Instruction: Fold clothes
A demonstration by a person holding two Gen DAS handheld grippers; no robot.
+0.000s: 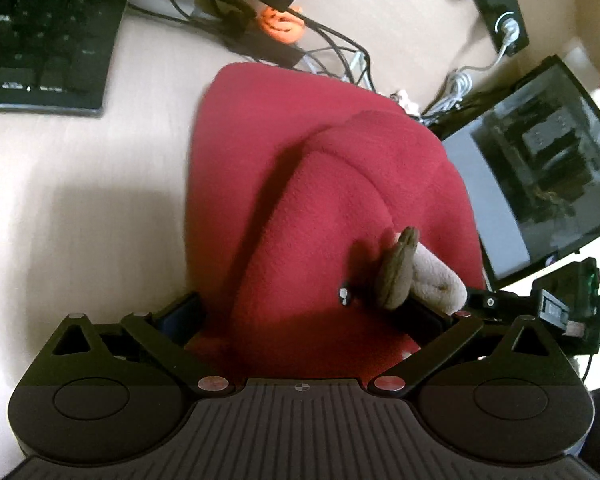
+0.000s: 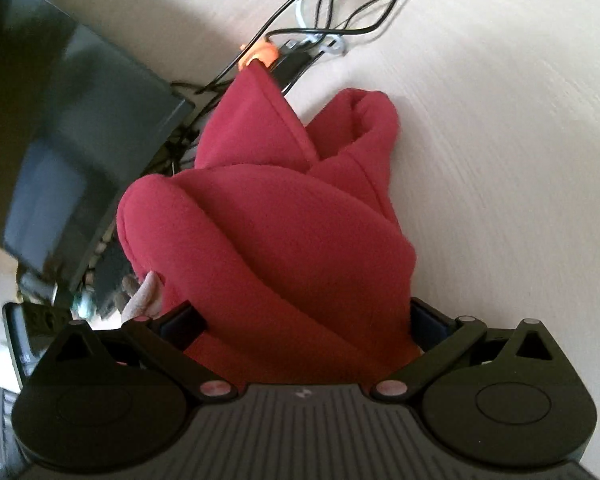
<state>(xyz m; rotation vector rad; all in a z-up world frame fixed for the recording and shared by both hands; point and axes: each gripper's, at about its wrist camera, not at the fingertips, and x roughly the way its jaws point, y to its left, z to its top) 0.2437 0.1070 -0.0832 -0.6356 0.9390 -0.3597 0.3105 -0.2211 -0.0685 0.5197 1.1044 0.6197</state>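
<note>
Each fisheye camera sits just behind its own gripper and looks forward and down along the fingers, very close to the red fleece garment (image 1: 328, 200) that fills the middle of both views. The left wrist view faces the keyboard (image 1: 44, 32). Both share the garment, the pale bench (image 2: 500, 160), the orange clip (image 2: 262, 53) and the cables (image 2: 340, 12).
</note>
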